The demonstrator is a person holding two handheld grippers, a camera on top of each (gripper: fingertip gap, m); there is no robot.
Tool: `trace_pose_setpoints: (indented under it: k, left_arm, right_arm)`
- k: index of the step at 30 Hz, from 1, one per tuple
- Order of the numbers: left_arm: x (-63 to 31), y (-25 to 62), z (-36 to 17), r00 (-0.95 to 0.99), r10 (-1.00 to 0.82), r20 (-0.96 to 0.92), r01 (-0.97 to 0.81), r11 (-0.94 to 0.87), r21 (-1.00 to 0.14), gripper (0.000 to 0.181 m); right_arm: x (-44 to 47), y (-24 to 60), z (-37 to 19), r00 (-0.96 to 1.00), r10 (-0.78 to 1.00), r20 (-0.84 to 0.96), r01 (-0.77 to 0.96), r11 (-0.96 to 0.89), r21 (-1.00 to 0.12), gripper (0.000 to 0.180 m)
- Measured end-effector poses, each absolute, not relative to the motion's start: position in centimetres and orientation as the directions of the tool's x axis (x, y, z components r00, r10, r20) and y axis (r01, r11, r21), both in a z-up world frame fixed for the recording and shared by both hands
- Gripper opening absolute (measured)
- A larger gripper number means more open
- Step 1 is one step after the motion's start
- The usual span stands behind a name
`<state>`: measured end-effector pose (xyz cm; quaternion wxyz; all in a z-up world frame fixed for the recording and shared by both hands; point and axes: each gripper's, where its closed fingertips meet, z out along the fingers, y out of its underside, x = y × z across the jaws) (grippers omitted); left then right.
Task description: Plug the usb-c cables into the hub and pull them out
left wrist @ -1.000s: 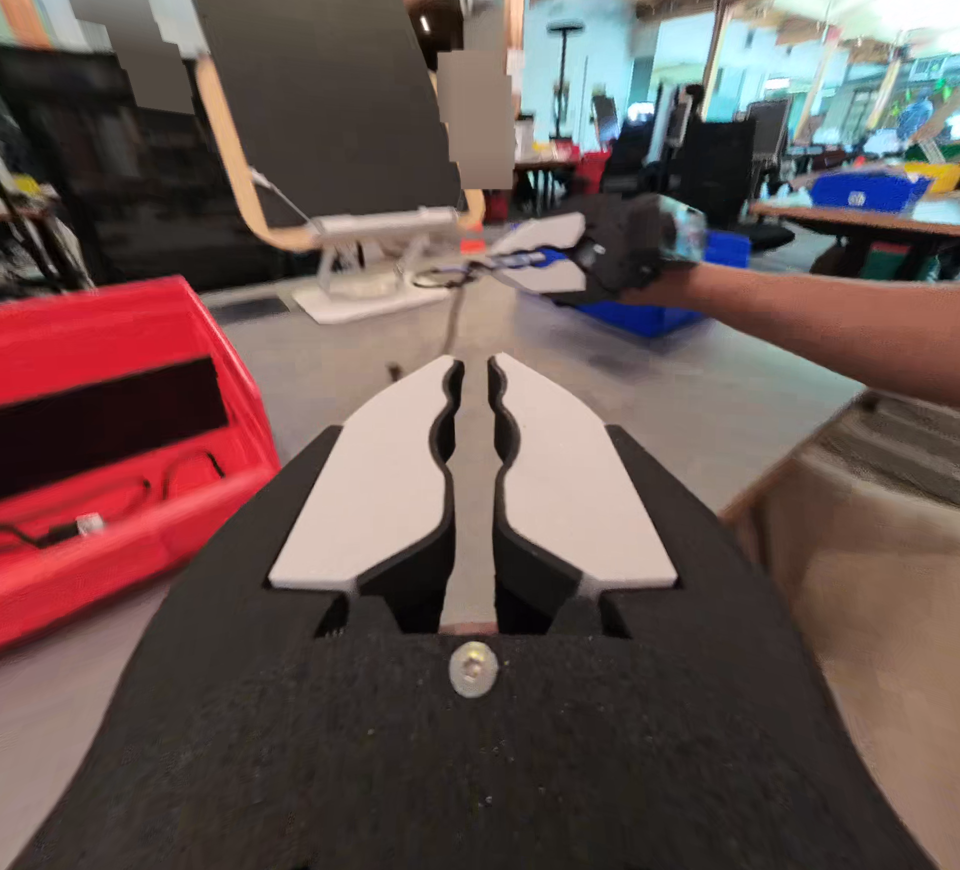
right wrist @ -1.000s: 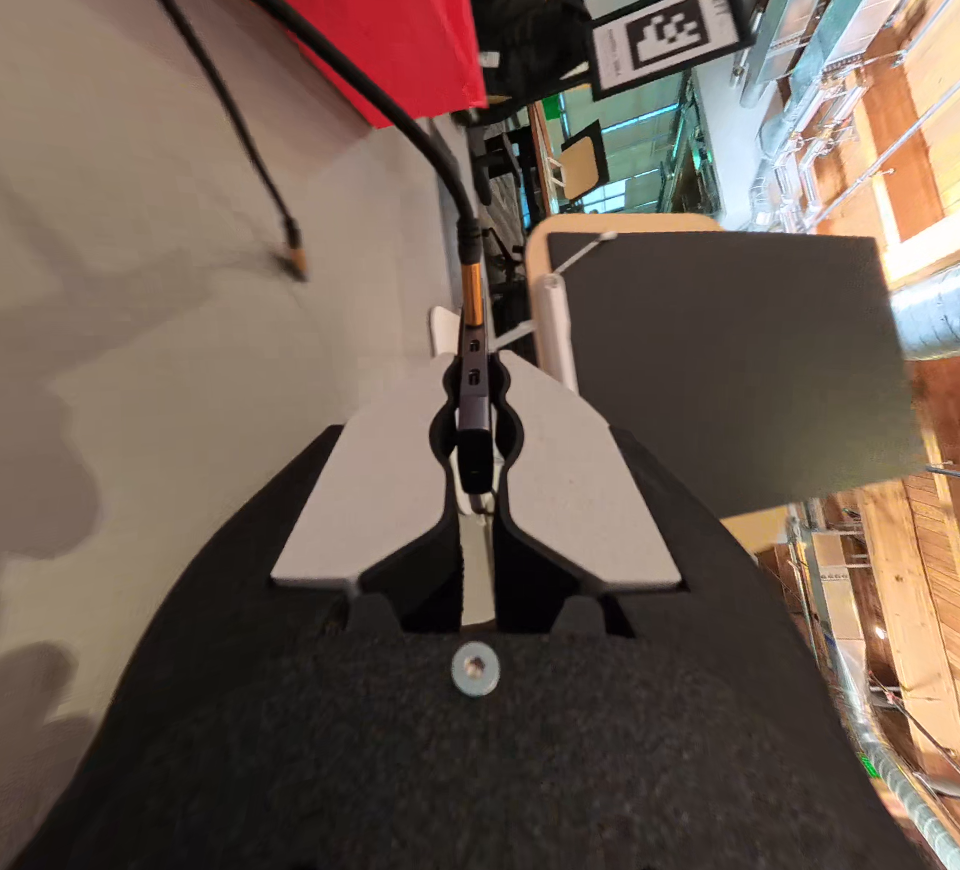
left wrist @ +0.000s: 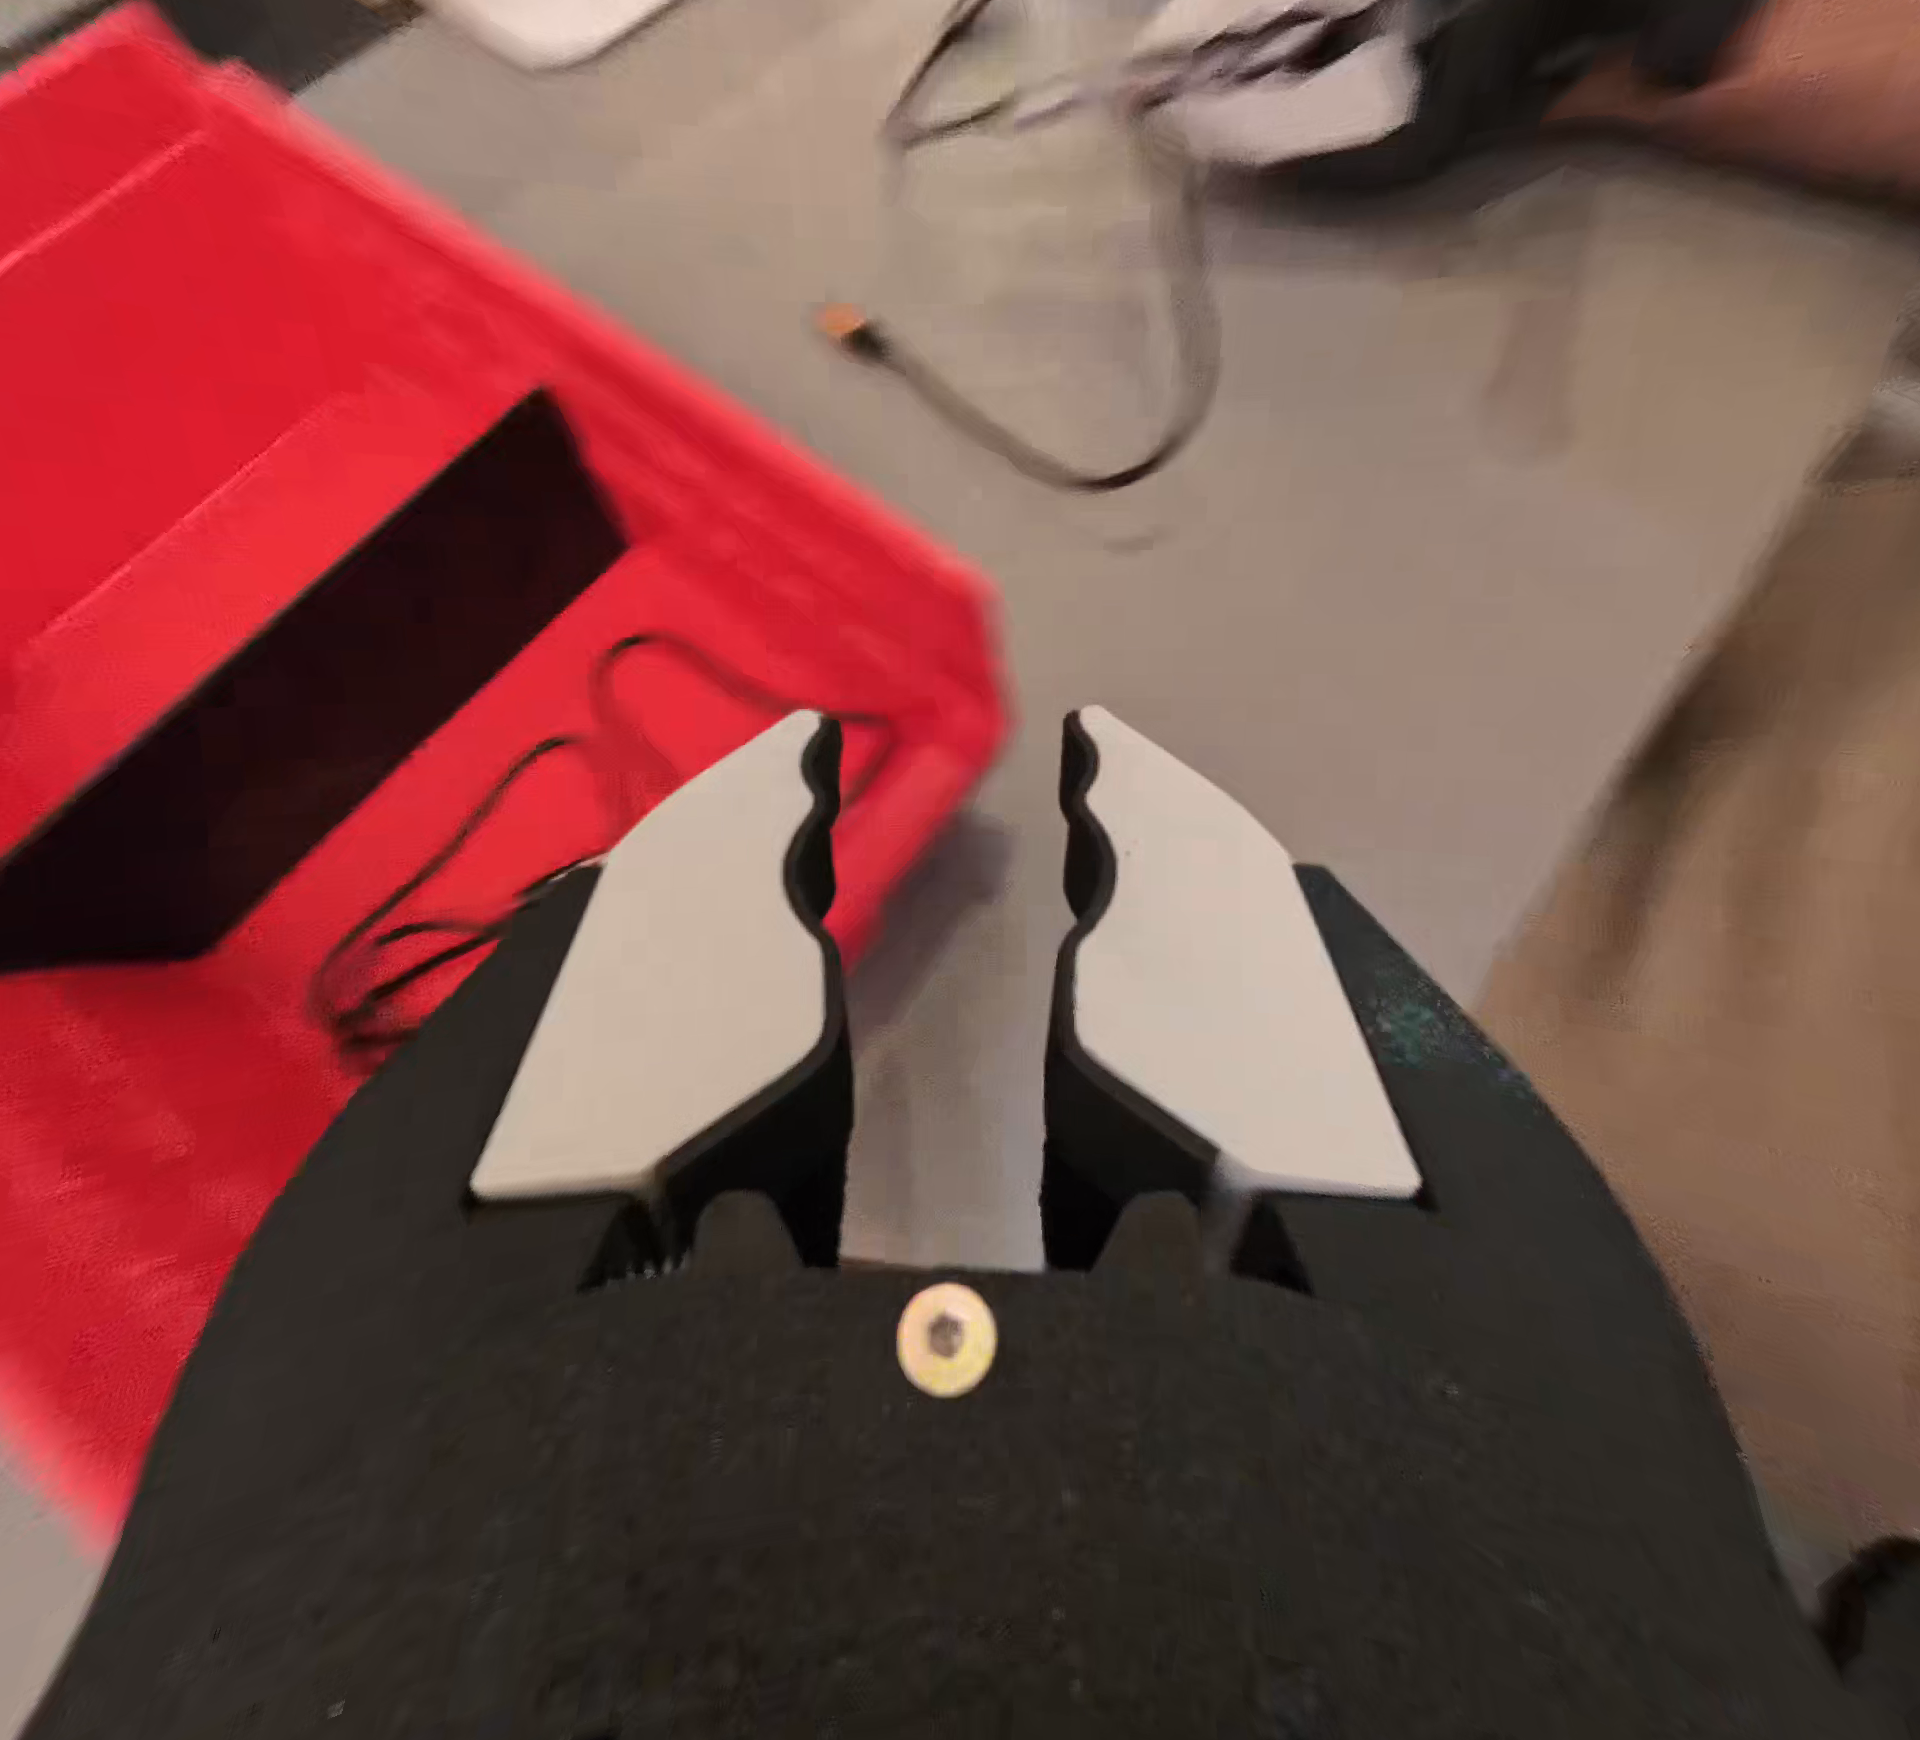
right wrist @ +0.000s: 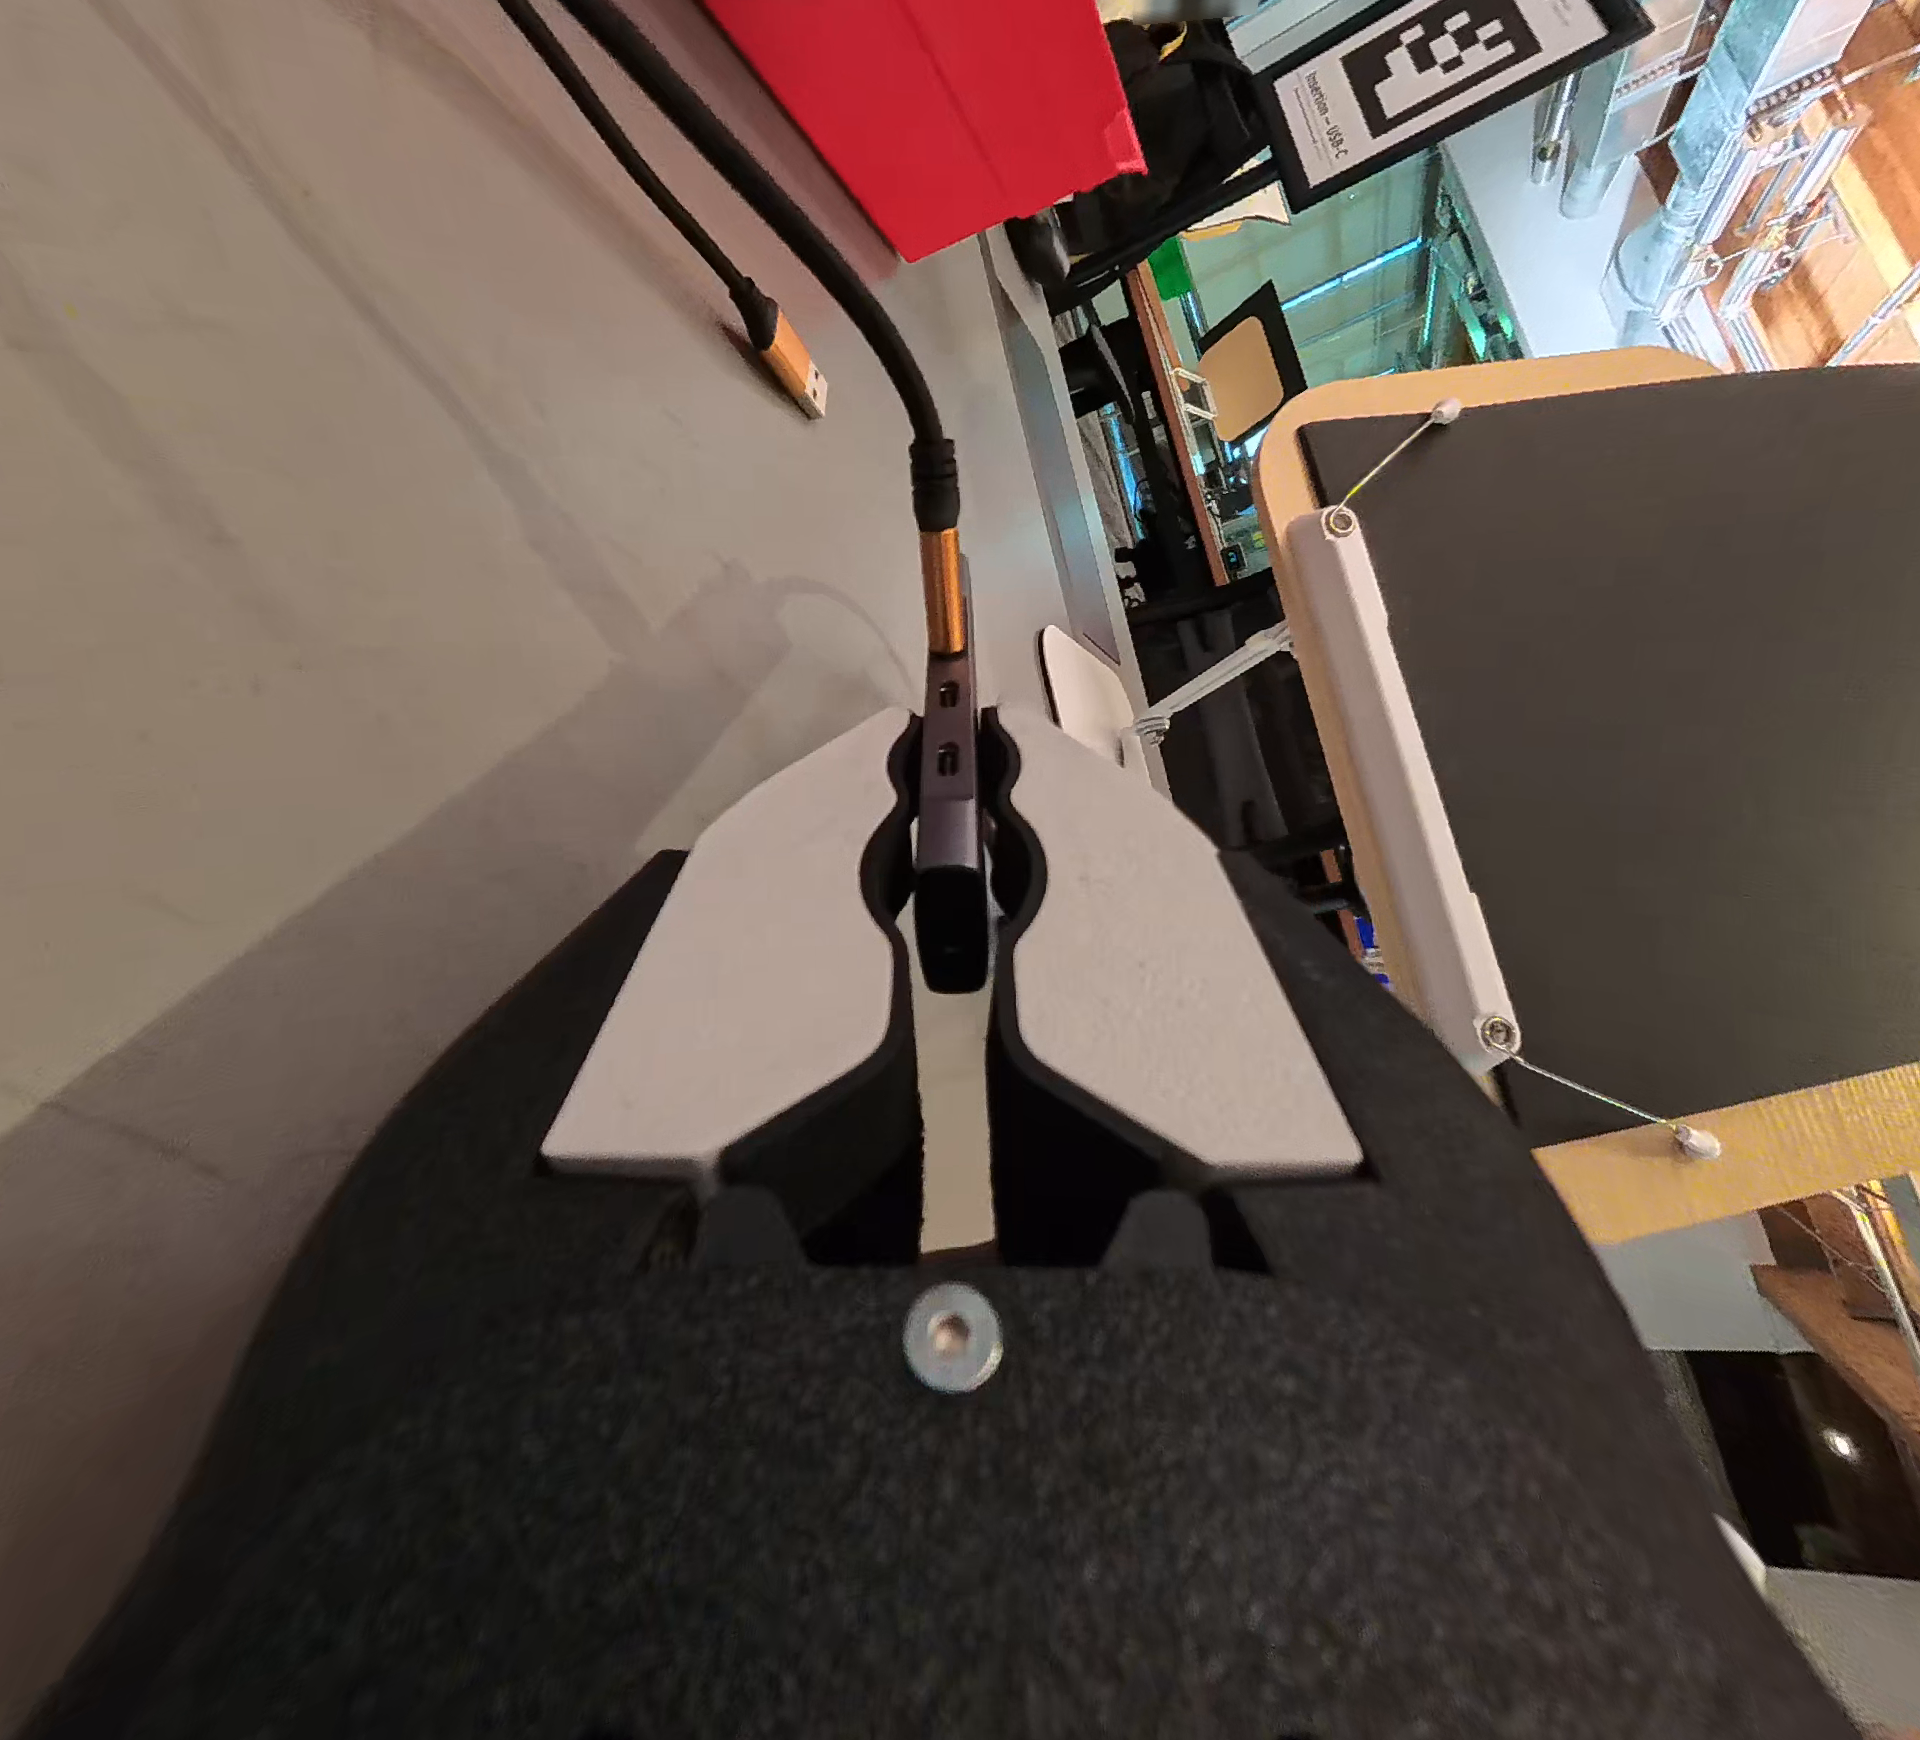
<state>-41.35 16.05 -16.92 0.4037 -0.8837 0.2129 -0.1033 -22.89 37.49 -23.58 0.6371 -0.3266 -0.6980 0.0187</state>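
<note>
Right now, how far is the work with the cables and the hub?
Done: one orange-collared plug sits in the grey hub, which the right gripper clamps. In hand: the left gripper is open, empty, above the red bin. Left: the loose plug on the table and the pulling out.

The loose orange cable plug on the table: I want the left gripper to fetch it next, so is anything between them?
Nothing visible blocks it. The left gripper is open above the red bin's corner, and only bare table lies between it and the orange plug.
</note>
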Motion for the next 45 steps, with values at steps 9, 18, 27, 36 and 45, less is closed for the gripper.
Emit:
trace_pose_setpoints:
  k: [9, 18, 27, 36, 45]
  left_arm:
    - [-48.8, 22.0, -25.7, 0.91, -0.405, 0.088, -0.365, -0.883, -0.294, 0.06]
    - [-50.0, 21.6, -28.3, 0.913, -0.408, -0.008, -0.402, -0.896, -0.189, 0.02]
    - [-50.8, 21.8, -23.1, 0.926, -0.362, -0.108, -0.377, -0.862, -0.338, 0.002]
    - [-47.4, 19.2, -7.1, 0.907, -0.319, -0.275, -0.421, -0.69, -0.588, 0.002]
    - [-32.1, 15.7, 0.4, 0.651, -0.602, -0.463, -0.714, -0.276, -0.644, 0.002]
  right_arm:
    - [-23.0, 37.8, -24.3, -0.001, 0.489, 0.873, 0.455, 0.777, -0.435, 0.009]
    - [-23.0, 37.8, -24.4, -0.007, 0.515, 0.857, 0.455, 0.765, -0.456, 0.009]
    - [-23.0, 37.7, -24.4, -0.007, 0.501, 0.866, 0.457, 0.772, -0.442, 0.009]
    - [-22.9, 37.6, -24.0, 0.01, 0.488, 0.873, 0.449, 0.778, -0.44, 0.009]
    - [-22.4, 37.9, -22.7, 0.078, 0.535, 0.841, 0.42, 0.748, -0.515, 0.009]
